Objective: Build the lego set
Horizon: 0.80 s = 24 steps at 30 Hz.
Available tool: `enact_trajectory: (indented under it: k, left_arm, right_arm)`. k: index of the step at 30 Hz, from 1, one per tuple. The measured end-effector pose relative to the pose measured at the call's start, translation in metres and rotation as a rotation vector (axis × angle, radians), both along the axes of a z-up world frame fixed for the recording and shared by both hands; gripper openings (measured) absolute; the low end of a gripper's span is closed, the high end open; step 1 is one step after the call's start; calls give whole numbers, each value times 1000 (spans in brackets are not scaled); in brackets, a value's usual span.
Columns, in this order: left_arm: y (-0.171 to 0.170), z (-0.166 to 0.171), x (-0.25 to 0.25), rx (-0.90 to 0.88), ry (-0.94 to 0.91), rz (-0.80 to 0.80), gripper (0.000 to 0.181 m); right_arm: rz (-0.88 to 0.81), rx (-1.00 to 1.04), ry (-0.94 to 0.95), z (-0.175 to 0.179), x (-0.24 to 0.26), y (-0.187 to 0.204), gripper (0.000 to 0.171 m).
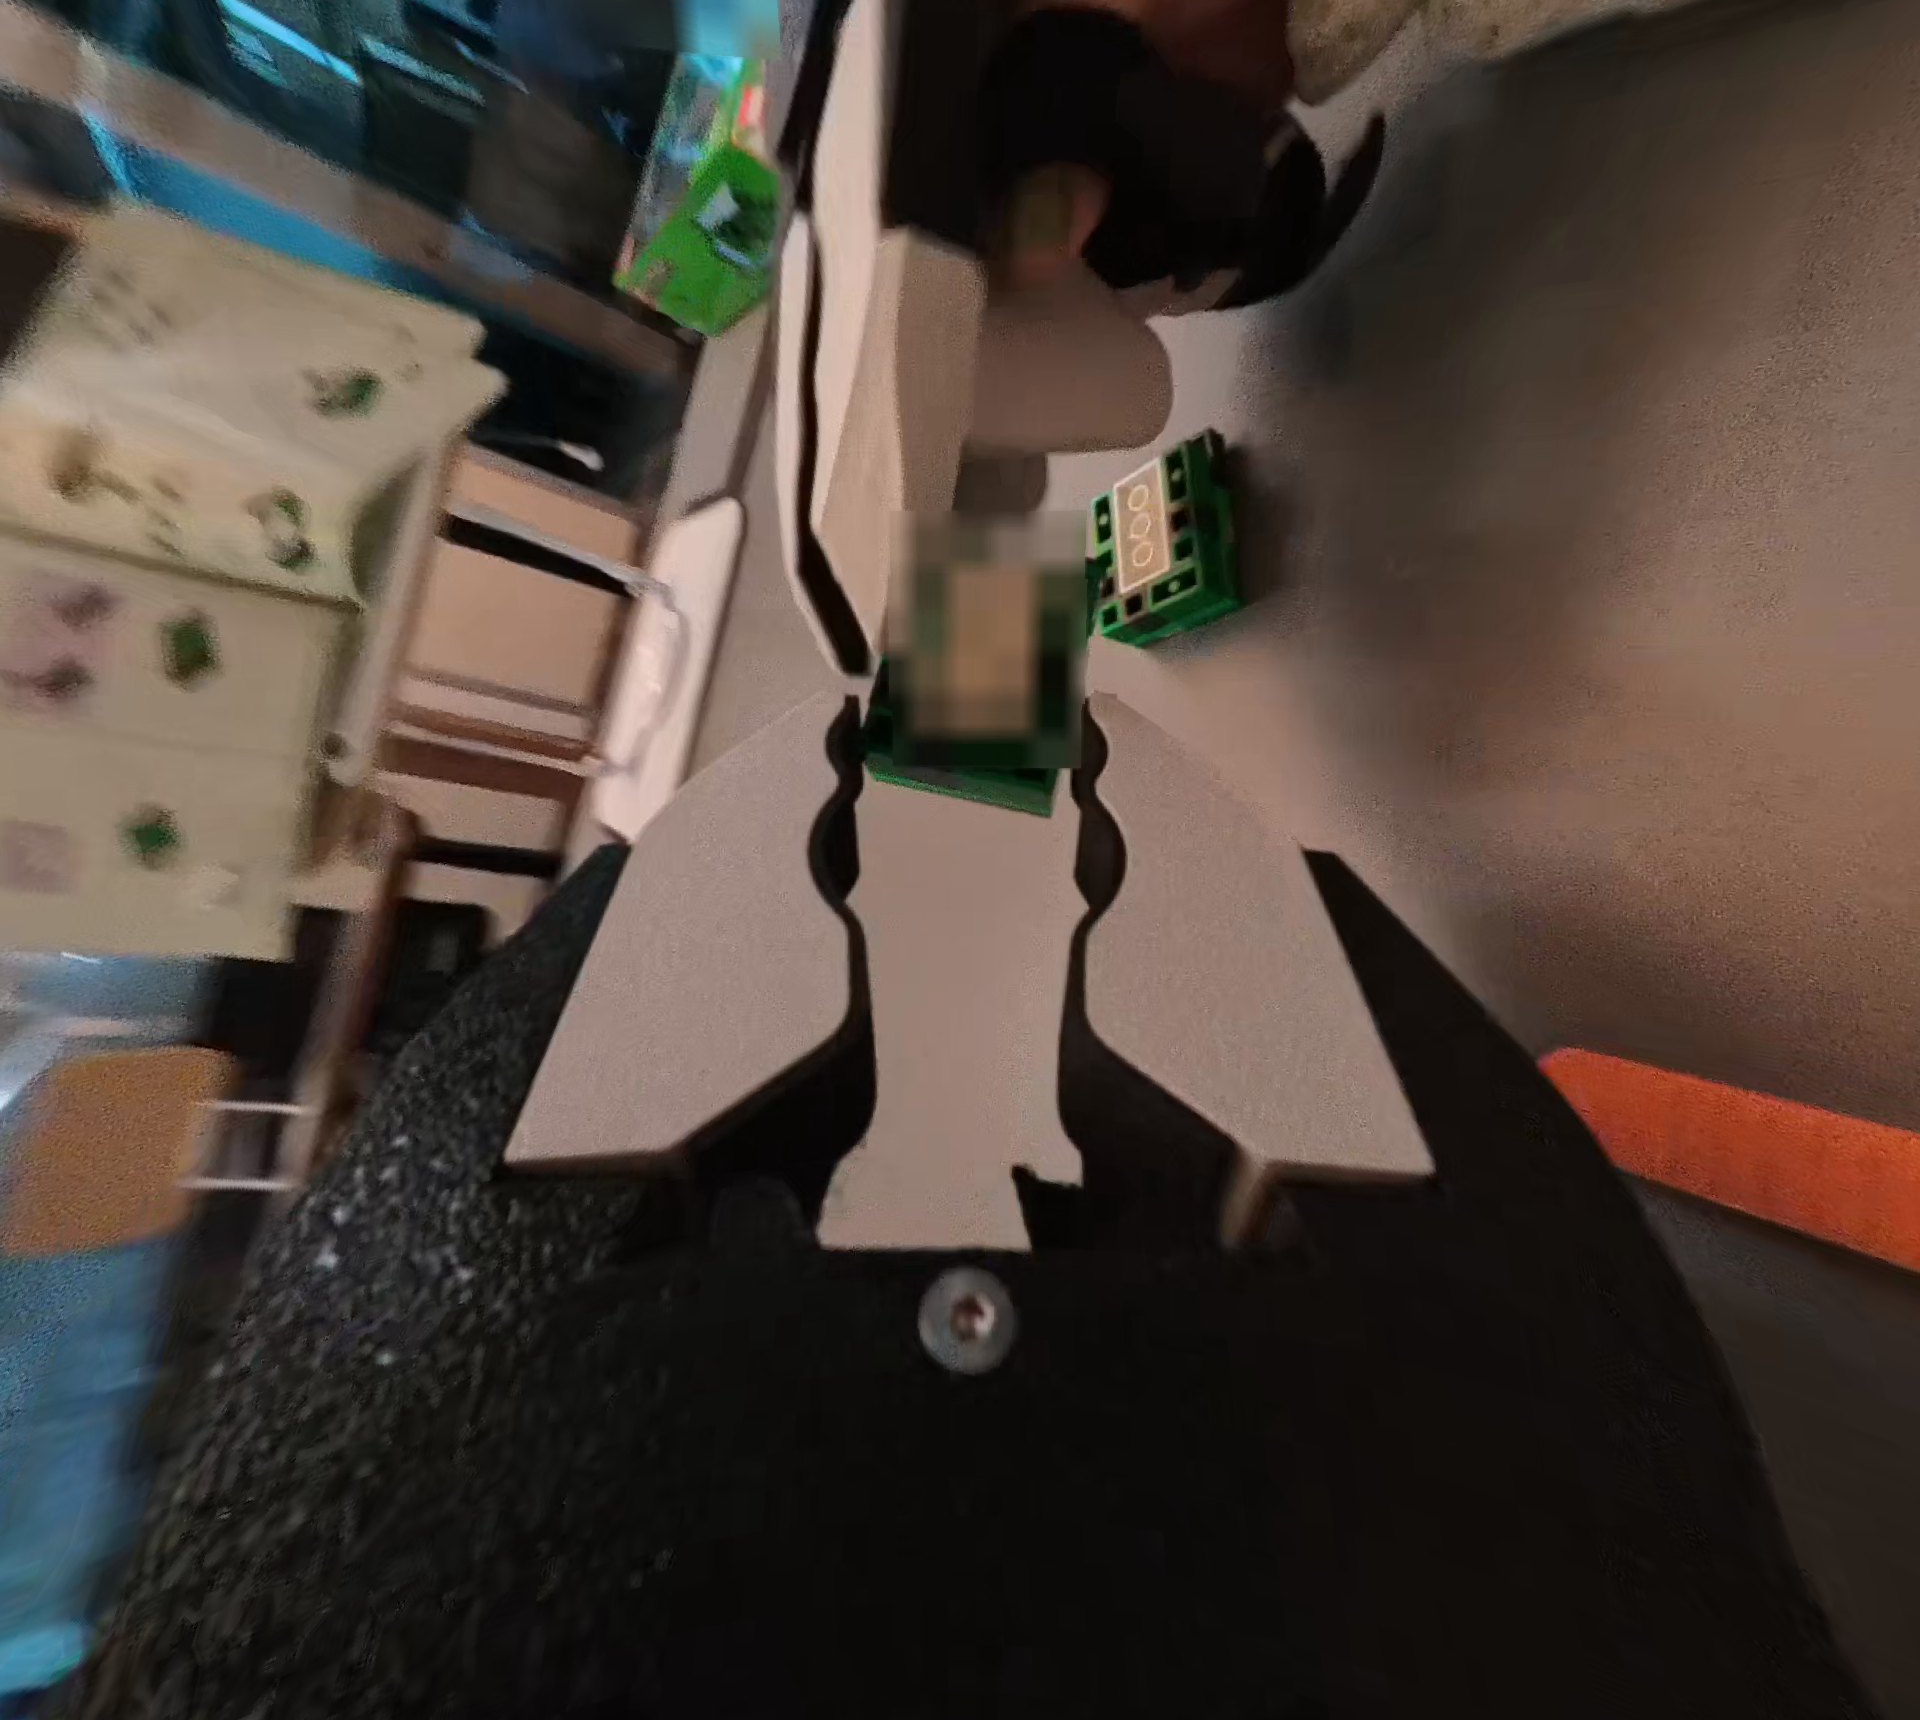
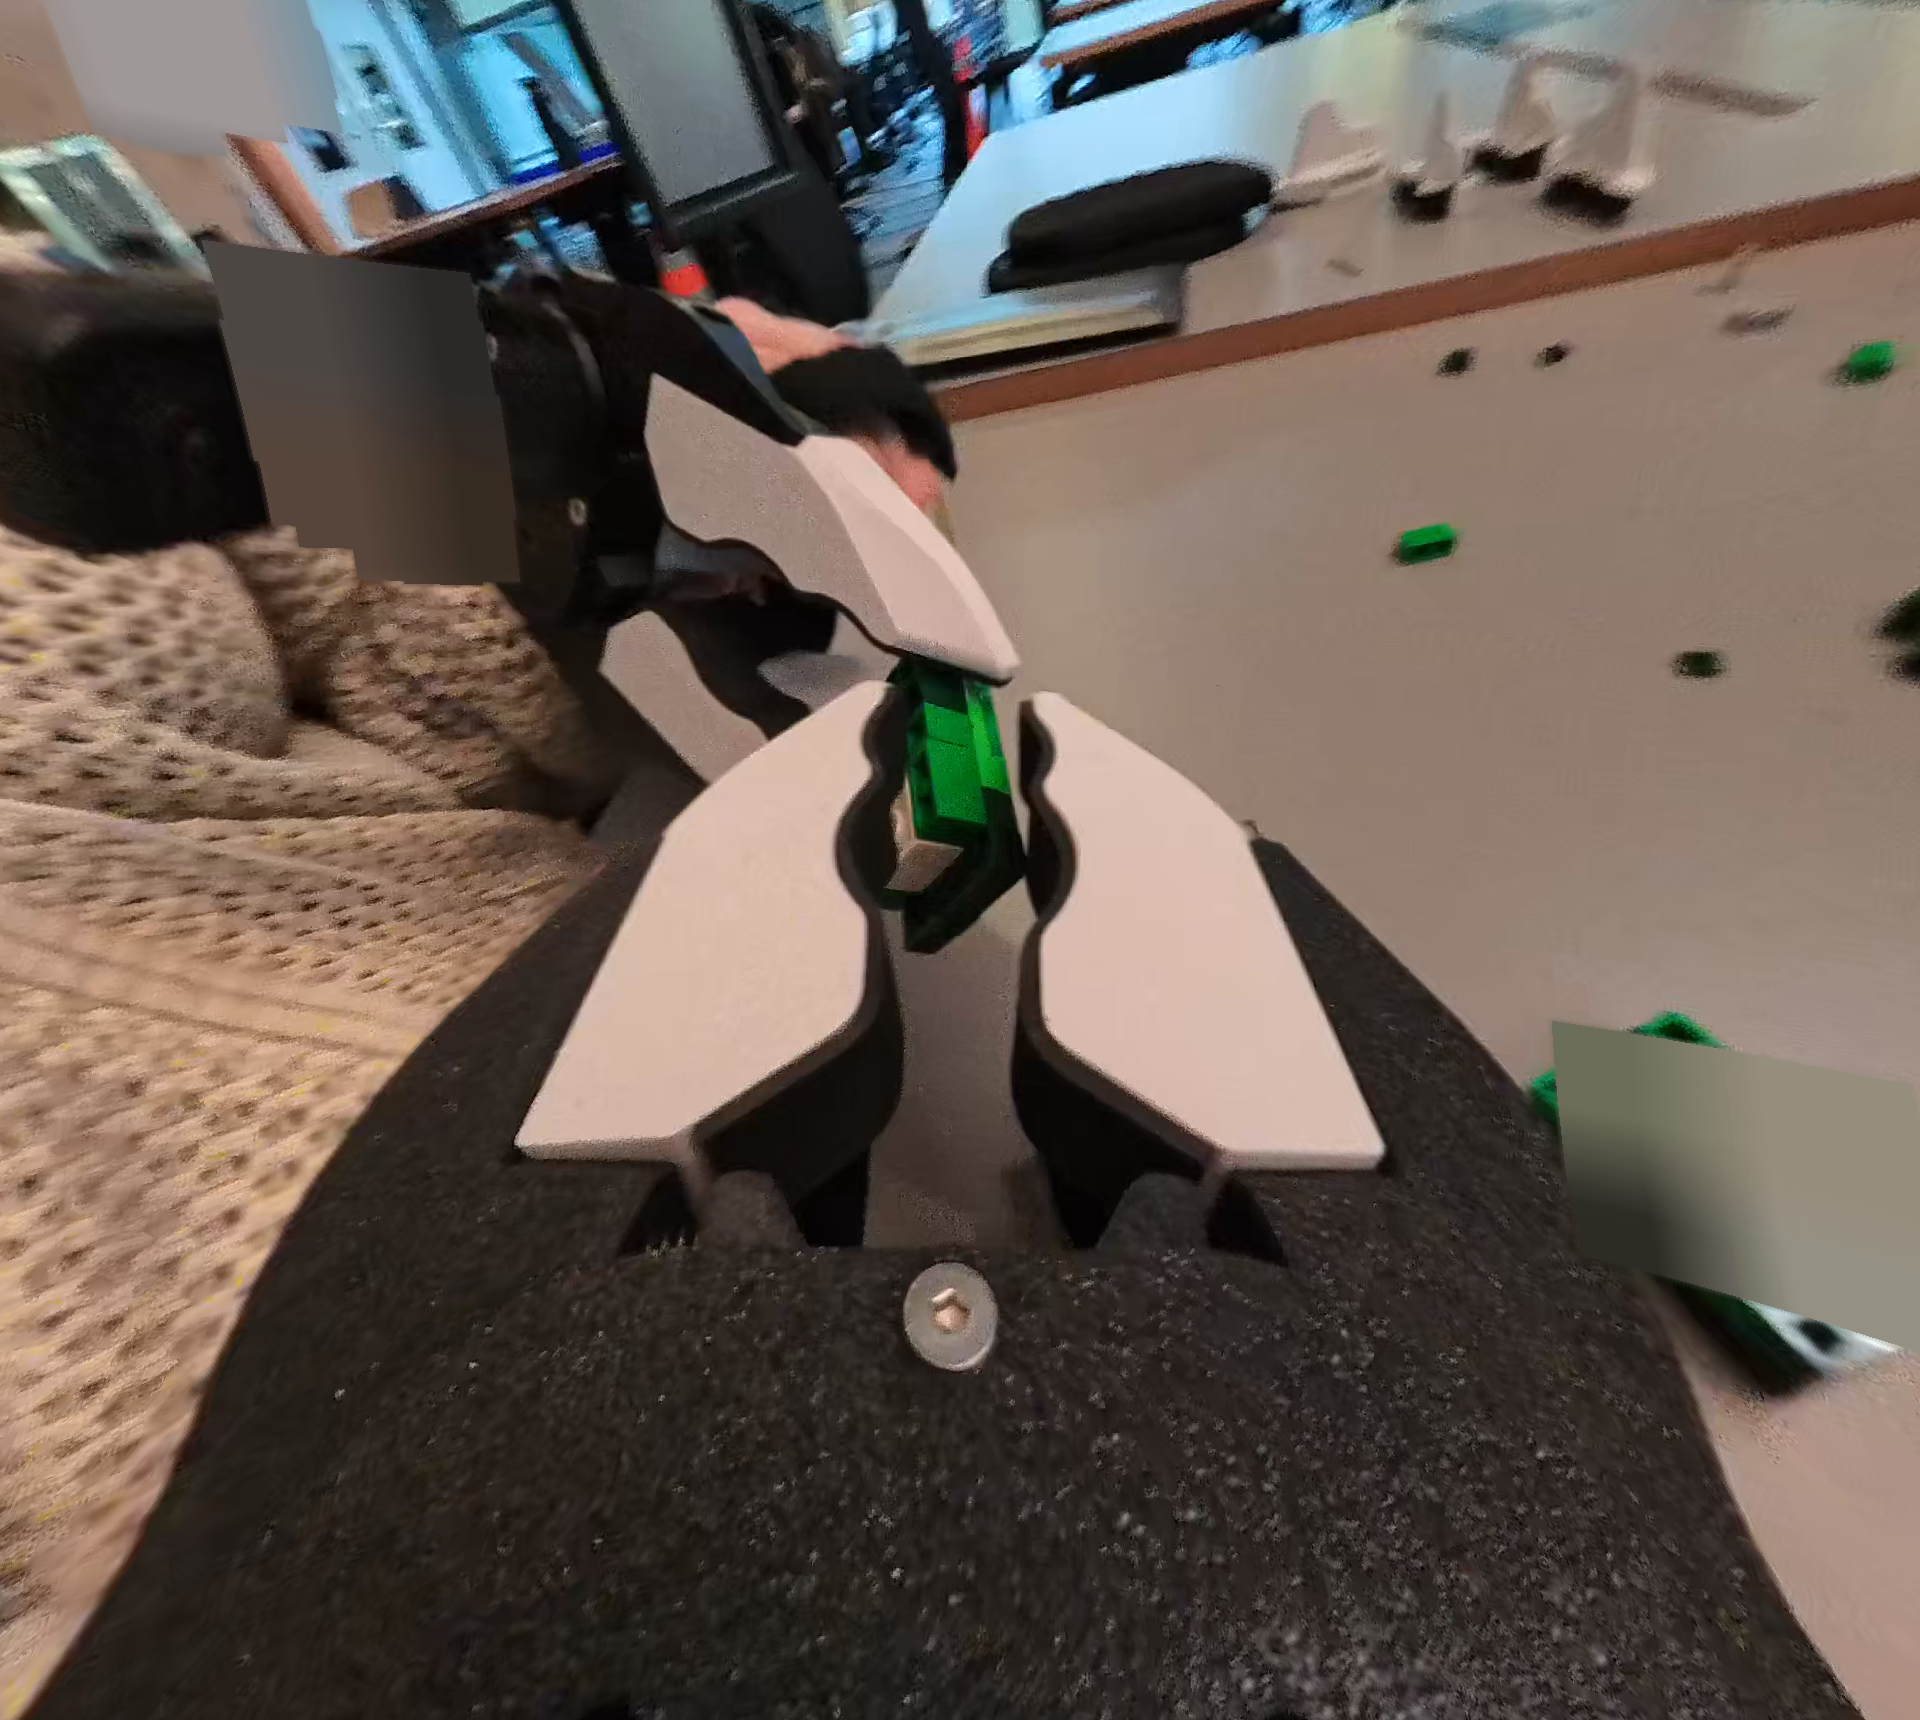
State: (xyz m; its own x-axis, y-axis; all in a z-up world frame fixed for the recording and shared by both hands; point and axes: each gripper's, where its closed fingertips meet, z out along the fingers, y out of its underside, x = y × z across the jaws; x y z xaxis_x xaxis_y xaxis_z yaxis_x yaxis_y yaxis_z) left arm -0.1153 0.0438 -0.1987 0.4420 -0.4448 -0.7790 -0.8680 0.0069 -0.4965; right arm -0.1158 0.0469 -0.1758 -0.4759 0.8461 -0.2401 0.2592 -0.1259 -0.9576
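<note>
From the left wrist view, the left tool (image 1: 971, 735) has its two pale fingers partly spread and clamped on a green lego assembly (image 1: 966, 782) right at the tips; a mosaic patch hides most of it, so which way it points is hard to tell. The right tool (image 1: 847, 652) comes in from ahead, its fingertips meeting the same piece beside the left tool's left tip. A second green lego block (image 1: 1169, 543), with a tan plate on it, lies on the grey counter (image 1: 1558, 631) ahead and to the right.

From the right wrist view, the right tool (image 2: 951, 709) stands narrowly parted, and the green assembly (image 2: 956, 808) sits between its fingers, long axis running forward along them. Whether they press it I cannot tell. The left tool's finger (image 2: 862, 558) bears on its far end. Loose green bricks (image 2: 1425, 544) lie well to the right.
</note>
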Motion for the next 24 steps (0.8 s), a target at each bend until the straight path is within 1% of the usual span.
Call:
enact_trajectory:
  k: [2, 3, 7, 9, 12, 17, 20, 24]
  left_arm:
    - [4, -7, -10, -85, -113, 48, 38]
    - [6, -13, -15, -131, -149, 77, 38]
    - [10, -37, -32, -291, -217, 146, 38]
    - [8, -53, -35, -423, -254, 171, 38]
    - [8, -67, -41, -518, -264, 194, 38]
    - [10, -70, -42, -577, -313, 177, 38]
    - [11, -69, -44, -566, -313, 169, 39]
    - [10, -67, -45, -560, -354, 162, 45]
  right_arm:
    - [-109, 42, 81, 9, -1, 18, 40]
    - [-172, 51, 115, 14, 0, 29, 42]
    - [-432, 57, 233, 34, 10, 79, 41]
    - [-515, 57, 274, 39, 16, 95, 36]
    - [-640, 103, 283, 37, 23, 116, 30]
    - [-684, 97, 259, 31, 23, 124, 28]
    - [-683, 105, 237, 25, 21, 126, 28]
    - [-707, 120, 234, 23, 21, 130, 28]
